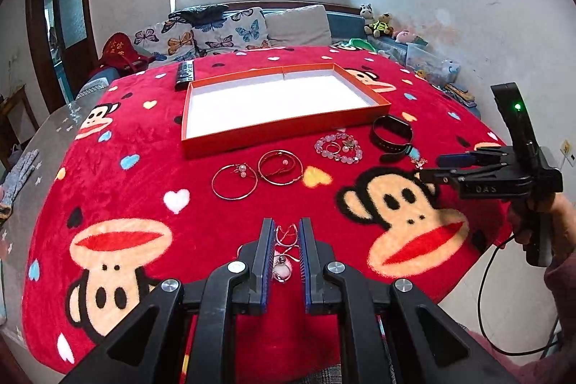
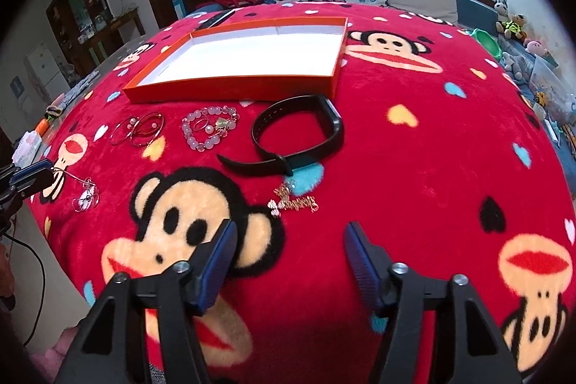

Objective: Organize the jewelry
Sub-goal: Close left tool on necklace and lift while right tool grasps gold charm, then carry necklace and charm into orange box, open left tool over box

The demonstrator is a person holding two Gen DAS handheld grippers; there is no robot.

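My left gripper [image 1: 287, 240] is shut on a thin rose-gold bangle [image 1: 286, 236] with a pink bead, lifted off the red blanket. The right wrist view shows it dangling [image 2: 84, 195] from that gripper [image 2: 32, 177] at the far left. My right gripper [image 2: 291, 240] stands open above the blanket with nothing between its pads. A small gold brooch [image 2: 293, 200] lies just ahead of its tips. An orange tray [image 1: 273, 135] with a white bottom sits farther back. Before it lie two bangles [image 1: 234, 182], a pink bead bracelet [image 1: 338, 146] and a black wristband [image 1: 392, 134].
A red monkey-print blanket [image 1: 180, 150] covers the round table. A black remote [image 1: 184, 74] lies behind the tray's left corner. A grey glove [image 1: 18, 175] rests on the bare table at the left. A sofa with butterfly cushions [image 1: 216, 31] stands behind.
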